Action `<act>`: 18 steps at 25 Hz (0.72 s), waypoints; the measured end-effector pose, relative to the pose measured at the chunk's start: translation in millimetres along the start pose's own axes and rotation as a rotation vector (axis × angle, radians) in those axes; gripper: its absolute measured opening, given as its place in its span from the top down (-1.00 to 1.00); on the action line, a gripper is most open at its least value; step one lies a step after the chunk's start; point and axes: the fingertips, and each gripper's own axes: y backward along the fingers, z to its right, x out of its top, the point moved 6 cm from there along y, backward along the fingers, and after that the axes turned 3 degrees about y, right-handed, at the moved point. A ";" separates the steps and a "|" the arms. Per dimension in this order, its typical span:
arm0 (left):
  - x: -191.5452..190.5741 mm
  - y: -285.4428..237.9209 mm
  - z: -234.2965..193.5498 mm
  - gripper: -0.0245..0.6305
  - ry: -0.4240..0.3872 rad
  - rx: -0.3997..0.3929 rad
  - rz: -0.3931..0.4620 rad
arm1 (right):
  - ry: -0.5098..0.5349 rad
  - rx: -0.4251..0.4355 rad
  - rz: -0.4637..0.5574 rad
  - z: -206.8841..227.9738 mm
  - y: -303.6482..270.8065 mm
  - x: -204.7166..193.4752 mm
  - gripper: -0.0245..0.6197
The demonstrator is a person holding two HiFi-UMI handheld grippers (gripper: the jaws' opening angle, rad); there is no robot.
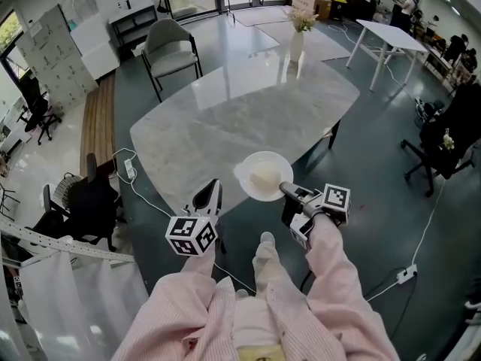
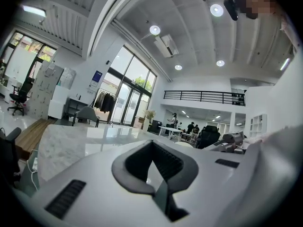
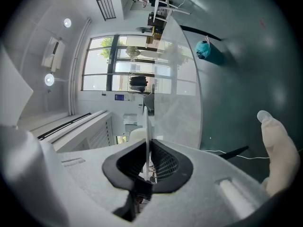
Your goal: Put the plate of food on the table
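**Plate at the worktop's near edge, right claw carrying**

We are holding the left claw (image 1: 211, 195) pressed together on nothing, just short of the worktop (image 1: 225, 119). To its right the plate (image 1: 262, 176) of food is hanging at the near edge, with bare marble lying straight ahead. We are clamping its near rim in the right claw (image 1: 288, 192), so we are judging that this hand alone is setting it down.

food (image 1: 265, 177) indistinct, plate (image 1: 258, 160) rim partly hidden

Open-plan office or studio: black office chairs (image 1: 36, 105), white desk (image 1: 387, 34), people (image 2: 191, 126) working, marble worktop (image 1: 225, 119), mezzanine railing (image 2: 203, 96), tall glazed front (image 2: 128, 86).
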 end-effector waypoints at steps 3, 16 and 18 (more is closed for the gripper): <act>-9.9 -16.9 -4.1 0.94 0.017 0.013 -0.001 | 0.001 0.000 -0.014 12.4 -9.6 14.6 0.86; -0.4 -158.9 -27.7 0.94 0.089 0.110 -0.040 | 0.003 -0.053 -0.109 25.9 -90.4 152.8 0.86; -3.3 -173.9 -31.3 0.94 0.105 0.124 -0.052 | -0.010 -0.085 -0.122 30.7 -99.8 165.3 0.86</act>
